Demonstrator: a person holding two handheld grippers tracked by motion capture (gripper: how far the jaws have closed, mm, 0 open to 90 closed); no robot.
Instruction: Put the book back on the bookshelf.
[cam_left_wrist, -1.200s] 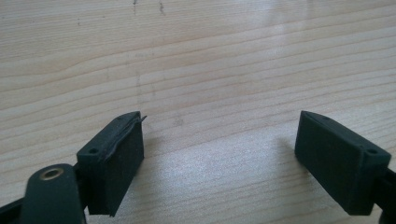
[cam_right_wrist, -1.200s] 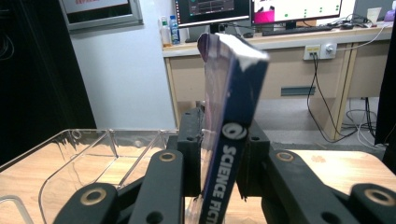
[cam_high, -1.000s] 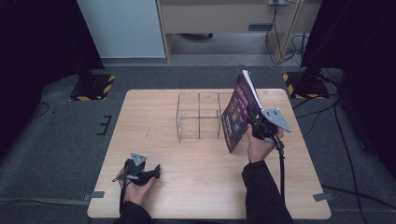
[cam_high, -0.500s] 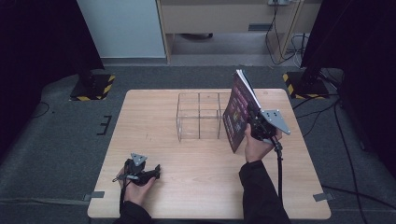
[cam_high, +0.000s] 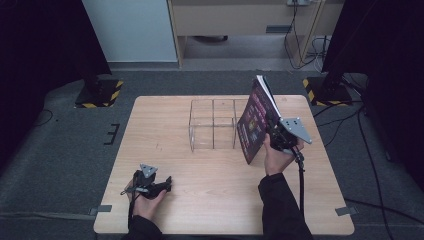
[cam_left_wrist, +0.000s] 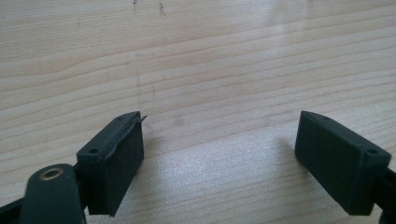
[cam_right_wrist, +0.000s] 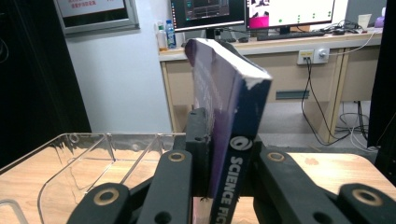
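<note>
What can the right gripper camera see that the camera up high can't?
The right gripper view shows white lettering on the book's spine, its worn top corner, and monitors on a desk behind. The high view shows the whole wooden table, the left gripper resting open near its front edge, and the book's dark cover tilted upright. Both show the right gripper shut on the book beside the clear plastic organizer.

Table (cam_left_wrist: 210, 60): light wood, smooth, faint sheen, visible grain. Organizer (cam_high: 212, 125): clear glossy plastic with thin dividers. Book (cam_right_wrist: 229, 121): paper, glossy purple cover, spine corner scuffed white at 1 o'clock. Left gripper (cam_left_wrist: 219, 154) pads (cam_left_wrist: 123, 163): matt black rubber.
</note>
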